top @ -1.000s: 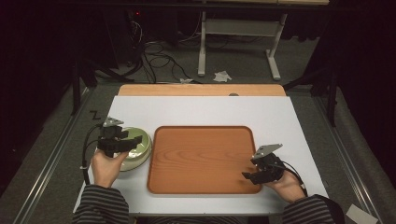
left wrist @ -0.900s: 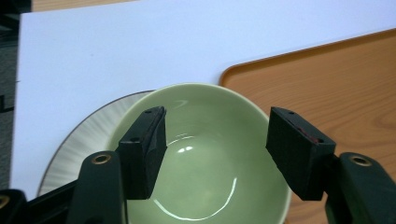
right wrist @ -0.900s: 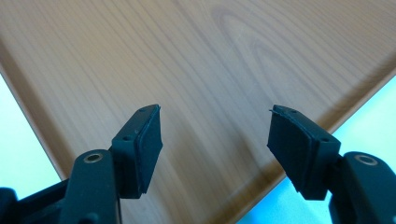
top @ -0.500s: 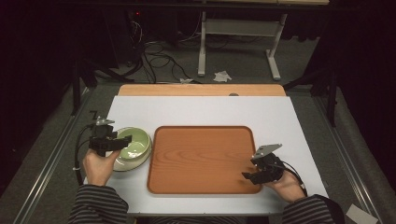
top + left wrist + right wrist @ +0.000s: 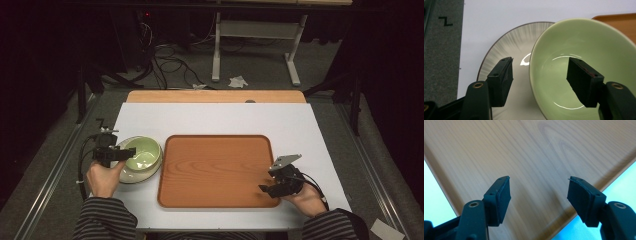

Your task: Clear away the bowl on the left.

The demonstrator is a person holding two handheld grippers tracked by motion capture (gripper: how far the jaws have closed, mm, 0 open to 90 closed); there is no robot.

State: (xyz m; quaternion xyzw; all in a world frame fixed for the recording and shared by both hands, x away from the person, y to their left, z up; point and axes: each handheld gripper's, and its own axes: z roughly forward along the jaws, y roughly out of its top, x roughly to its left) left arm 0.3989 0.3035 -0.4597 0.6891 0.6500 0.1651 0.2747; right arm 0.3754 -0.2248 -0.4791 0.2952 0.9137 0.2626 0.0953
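Observation:
A pale green bowl (image 5: 143,153) stands on a white ribbed plate (image 5: 131,175) at the table's left, beside a wooden tray (image 5: 215,170). My left gripper (image 5: 124,151) is open at the bowl's left rim. In the left gripper view the left gripper (image 5: 540,65) straddles the rim of the bowl (image 5: 584,50), with one jaw over the plate (image 5: 509,42) and the other inside the bowl. My right gripper (image 5: 265,188) is open and holds nothing, low over the tray's near right corner. The right gripper view has the right gripper (image 5: 539,182) above the bare tray (image 5: 536,150).
The white table top (image 5: 225,120) ends in a wooden strip (image 5: 215,96) at the far edge. Beyond it on the floor are cables (image 5: 170,60) and a white stand (image 5: 255,30). A grey floor with a rail (image 5: 50,175) lies left of the table.
My left gripper has drawn back to the left, from over the bowl to its left rim, so more of the bowl shows. The right gripper has stayed in place.

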